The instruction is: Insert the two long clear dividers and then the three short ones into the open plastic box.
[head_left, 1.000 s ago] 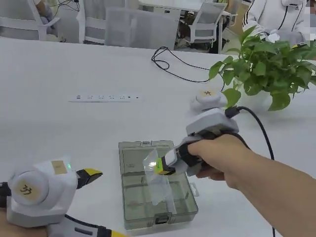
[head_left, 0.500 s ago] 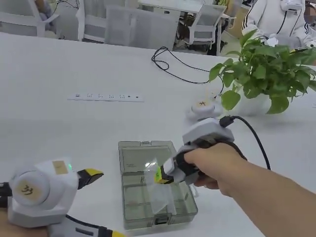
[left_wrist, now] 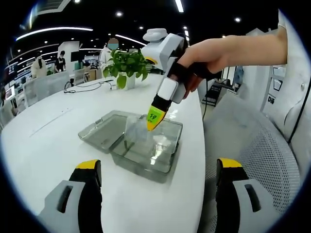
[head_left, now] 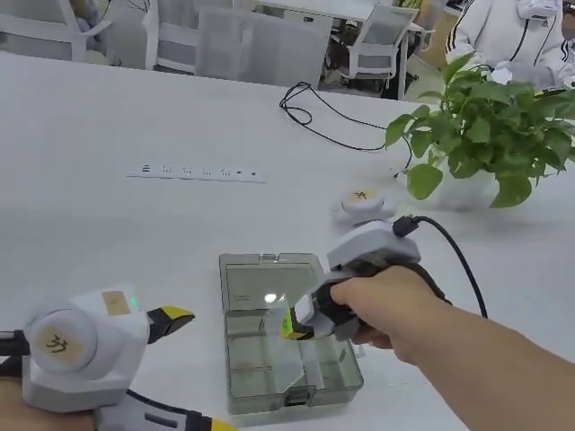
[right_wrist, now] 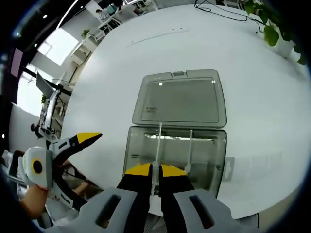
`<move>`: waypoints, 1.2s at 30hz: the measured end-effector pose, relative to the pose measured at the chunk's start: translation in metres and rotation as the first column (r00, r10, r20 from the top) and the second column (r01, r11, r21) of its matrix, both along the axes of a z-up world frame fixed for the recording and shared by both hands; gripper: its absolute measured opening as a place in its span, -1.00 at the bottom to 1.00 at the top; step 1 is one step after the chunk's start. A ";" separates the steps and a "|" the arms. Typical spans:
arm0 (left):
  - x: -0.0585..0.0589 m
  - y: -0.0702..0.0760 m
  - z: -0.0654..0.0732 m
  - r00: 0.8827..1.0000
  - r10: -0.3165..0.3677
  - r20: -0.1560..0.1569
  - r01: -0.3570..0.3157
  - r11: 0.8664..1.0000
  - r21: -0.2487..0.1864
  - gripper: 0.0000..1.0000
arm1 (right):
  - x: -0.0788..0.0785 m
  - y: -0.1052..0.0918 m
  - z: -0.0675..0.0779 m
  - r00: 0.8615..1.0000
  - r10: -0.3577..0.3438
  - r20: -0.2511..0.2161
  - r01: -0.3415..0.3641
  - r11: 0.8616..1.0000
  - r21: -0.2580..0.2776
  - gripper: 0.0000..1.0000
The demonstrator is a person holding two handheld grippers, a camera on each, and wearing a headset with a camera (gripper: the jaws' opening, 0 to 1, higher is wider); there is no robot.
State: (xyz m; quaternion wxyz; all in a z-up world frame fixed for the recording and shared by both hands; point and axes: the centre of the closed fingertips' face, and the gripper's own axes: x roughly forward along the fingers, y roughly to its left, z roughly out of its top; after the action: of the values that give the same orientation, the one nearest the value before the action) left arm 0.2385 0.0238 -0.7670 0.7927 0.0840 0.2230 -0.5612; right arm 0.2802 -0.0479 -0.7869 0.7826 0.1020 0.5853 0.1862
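A clear grey plastic box (head_left: pixel 334 381) lies open on the white table, its lid (head_left: pixel 256 280) flat behind it. My right gripper (head_left: pixel 289 325) hangs over the box's middle, shut on a long clear divider (right_wrist: pixel 156 143) that stands on edge inside the box (right_wrist: pixel 214 160), running from front to back. A second clear divider (right_wrist: pixel 190 144) stands parallel, just right of it. In the left gripper view the right gripper's yellow tip (left_wrist: pixel 154 117) holds the divider (left_wrist: pixel 132 134) down in the box (left_wrist: pixel 121 156). My left gripper (head_left: pixel 187 368) waits open to the box's left, holding nothing.
A potted green plant (head_left: pixel 485 126) stands at the back right, with a round white puck (head_left: pixel 362 205) in front of it. A white power strip (head_left: pixel 198 171) and a black cable (head_left: pixel 332 112) lie farther back. Chairs and a seated person are beyond the table.
The right gripper has come down and the divider, earlier tilted above the box, now stands lower inside it. The left gripper has stayed put.
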 end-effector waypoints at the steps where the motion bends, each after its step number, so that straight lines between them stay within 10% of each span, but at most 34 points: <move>1: 0.000 0.000 0.000 1.000 0.001 0.000 -0.001 1.000 0.000 1.00 | 0.000 0.000 0.000 1.000 0.004 0.001 -0.004 1.000 -0.003 -0.87; 36: 0.001 0.001 -0.002 1.000 0.014 -0.013 -0.014 1.000 -0.008 1.00 | 0.002 0.006 -0.008 0.987 0.155 0.050 -0.147 0.979 -0.144 -0.86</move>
State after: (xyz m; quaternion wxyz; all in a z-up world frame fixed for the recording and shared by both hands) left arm 0.2393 0.0249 -0.7693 0.7955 0.0753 0.2264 -0.5570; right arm 0.2827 -0.0414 -0.7946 0.7889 -0.0036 0.5787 0.2067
